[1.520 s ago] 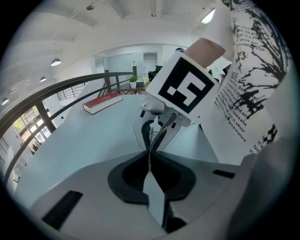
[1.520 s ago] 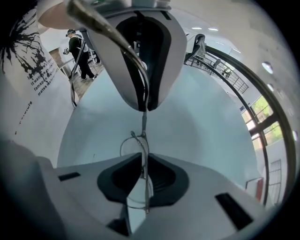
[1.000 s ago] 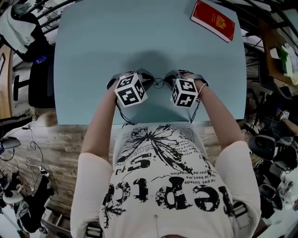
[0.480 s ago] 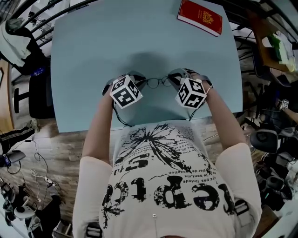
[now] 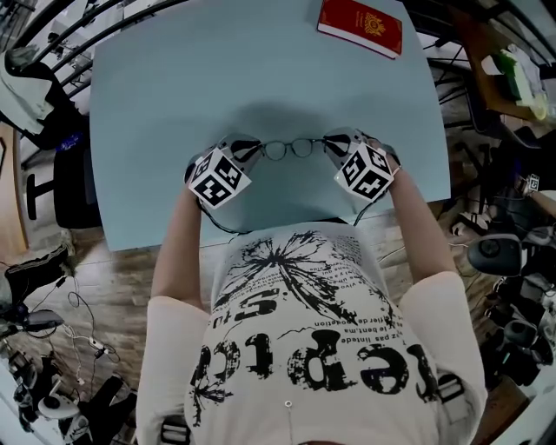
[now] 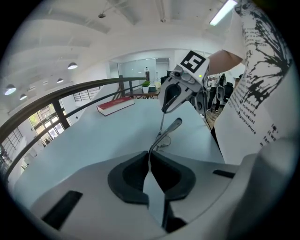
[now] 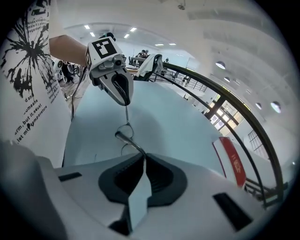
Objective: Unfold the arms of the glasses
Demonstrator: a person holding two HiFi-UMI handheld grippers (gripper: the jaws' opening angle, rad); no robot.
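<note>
You are spreading the glasses [image 5: 291, 149] from both ends, so let the hinges do the work. Swing each gripper outward in a smooth arc around its own hinge rather than pulling straight apart, which would strain the thin bridge. Match the two sides and stop as soon as you feel the hinges reach their stops. The left gripper [image 5: 246, 149] sits at 9 o'clock of the lenses. Its jaws are pinched nearly together on an arm [image 6: 161, 137], a thin metal one that runs out of the pads toward 1 o'clock in the left gripper view. The right gripper [image 5: 334, 144] sits at 3 o'clock of the lenses. Its jaws nip the other arm [image 7: 129, 139], which leaves the pads toward 11 o'clock in the right gripper view. Those jaws have just eased apart a little with the wire between them, so firm up that grip before you swing further, or the arm may slip. The lenses lie between the two grippers over the near part of the table [image 5: 174, 87], at your 12 o'clock. I cannot tell whether they touch it. The red book [image 5: 360, 26] at 1 o'clock is well apart.
</note>
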